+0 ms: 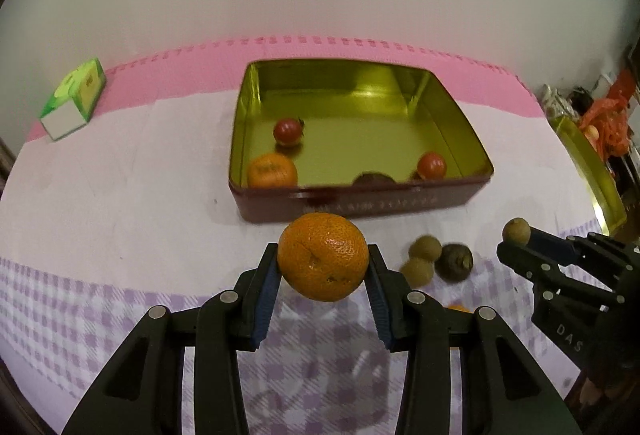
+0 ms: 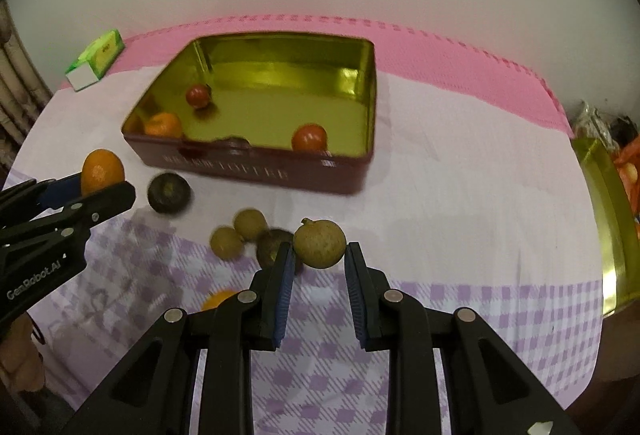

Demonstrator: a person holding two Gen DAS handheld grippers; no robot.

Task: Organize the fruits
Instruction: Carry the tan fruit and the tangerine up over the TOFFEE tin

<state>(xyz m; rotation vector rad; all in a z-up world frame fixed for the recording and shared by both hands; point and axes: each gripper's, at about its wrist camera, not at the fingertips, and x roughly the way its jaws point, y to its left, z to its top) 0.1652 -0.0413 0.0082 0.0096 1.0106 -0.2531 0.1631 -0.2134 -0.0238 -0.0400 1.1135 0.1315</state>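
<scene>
My left gripper [image 1: 323, 267] is shut on an orange mandarin [image 1: 323, 257] and holds it above the cloth in front of the tin [image 1: 360, 201]; the mandarin also shows in the right wrist view [image 2: 102, 171]. My right gripper [image 2: 320, 255] is shut on a tan longan [image 2: 320, 244], seen small in the left wrist view [image 1: 516, 230]. The open tin [image 2: 256, 171] has a gold inside and holds two red tomatoes [image 1: 288, 131] [image 1: 431, 165], a mandarin [image 1: 272, 171] and a dark fruit [image 1: 374, 178].
On the cloth lie two longans [image 2: 250, 224] [image 2: 227, 242], two dark round fruits [image 2: 168, 192] [image 2: 274, 245] and an orange fruit [image 2: 218, 299] partly hidden under my right gripper. A green tissue box [image 1: 74, 99] stands at the back left. The tin's lid [image 2: 604, 219] lies at the right edge.
</scene>
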